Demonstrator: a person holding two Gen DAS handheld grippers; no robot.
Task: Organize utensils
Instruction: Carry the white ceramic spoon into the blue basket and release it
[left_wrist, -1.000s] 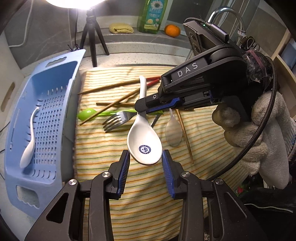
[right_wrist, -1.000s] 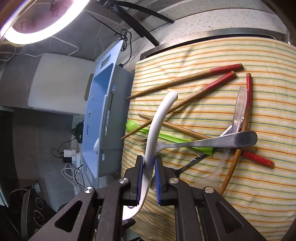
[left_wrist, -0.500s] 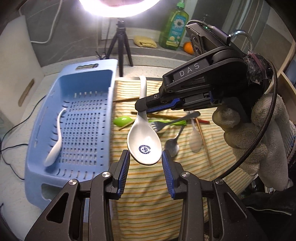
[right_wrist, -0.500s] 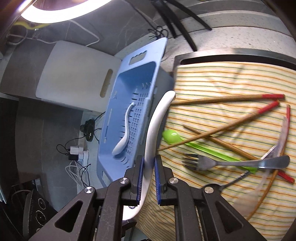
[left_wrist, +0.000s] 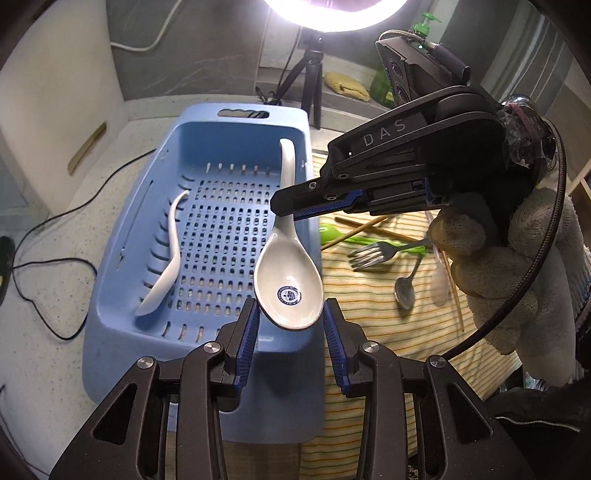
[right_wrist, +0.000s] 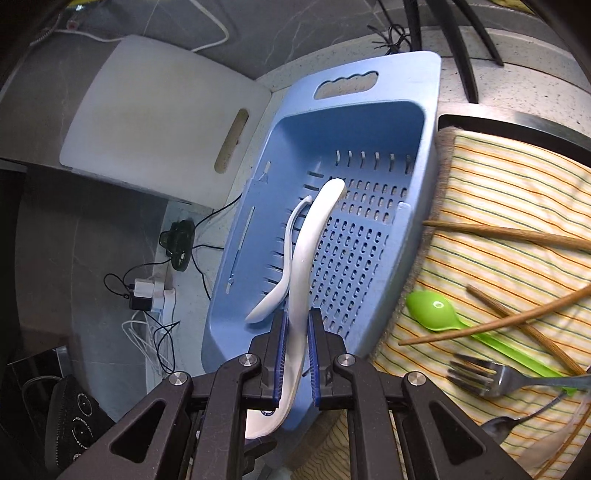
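My right gripper (right_wrist: 296, 345) is shut on the handle of a white ceramic soup spoon (right_wrist: 308, 251) and holds it in the air above the blue perforated basket (right_wrist: 373, 122). In the left wrist view the spoon (left_wrist: 290, 284) has a blue emblem in its bowl, and the right gripper (left_wrist: 295, 206) pinches its handle. My left gripper (left_wrist: 290, 332) is open, with the spoon's bowl between its fingertips, touching neither. A second white spoon (left_wrist: 166, 266) lies in the basket (left_wrist: 118, 236).
On the striped cloth (left_wrist: 369, 321) to the right lie a green spoon (right_wrist: 436, 314), a metal fork (right_wrist: 491, 376), a small metal spoon (left_wrist: 404, 291), a clear plastic spoon (left_wrist: 439, 288) and several wooden chopsticks (right_wrist: 509, 230). A tripod (left_wrist: 310, 81) stands behind the basket. A white cutting board (right_wrist: 159, 133) leans at the left.
Both grippers have moved left together with the white spoon, from above the striped cloth to above the blue basket. The right grip on the handle is unchanged.
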